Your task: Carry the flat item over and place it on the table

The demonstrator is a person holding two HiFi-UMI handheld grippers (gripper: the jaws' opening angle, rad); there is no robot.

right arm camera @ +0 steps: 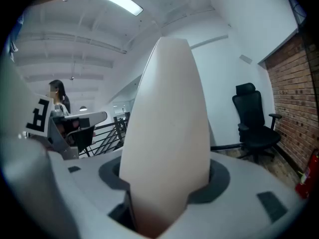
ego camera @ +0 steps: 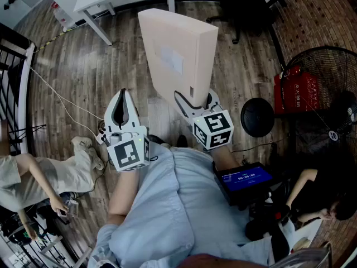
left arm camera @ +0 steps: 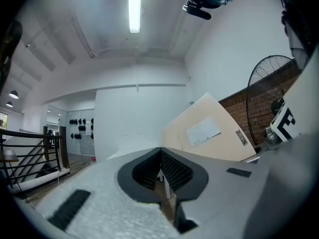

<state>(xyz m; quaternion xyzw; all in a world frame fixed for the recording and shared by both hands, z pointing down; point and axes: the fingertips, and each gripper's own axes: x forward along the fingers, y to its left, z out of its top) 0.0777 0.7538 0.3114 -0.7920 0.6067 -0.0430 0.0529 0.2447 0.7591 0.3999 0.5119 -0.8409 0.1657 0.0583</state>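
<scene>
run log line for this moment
left gripper: shut, empty | right gripper: shut on flat box | flat box: over wood floor

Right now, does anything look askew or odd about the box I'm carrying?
The flat beige box stands on edge, tilted, clamped at its near end by the right gripper alone, most of it jutting out above the wooden floor. The left gripper is shut and empty beside it, not touching. No damage shows.

Left white gripper point(ego camera: 122, 96) level, jaws closed, empty. Right white gripper point(ego camera: 196, 100), tipped slightly down, clamps a flat beige box point(ego camera: 177, 54).
</scene>
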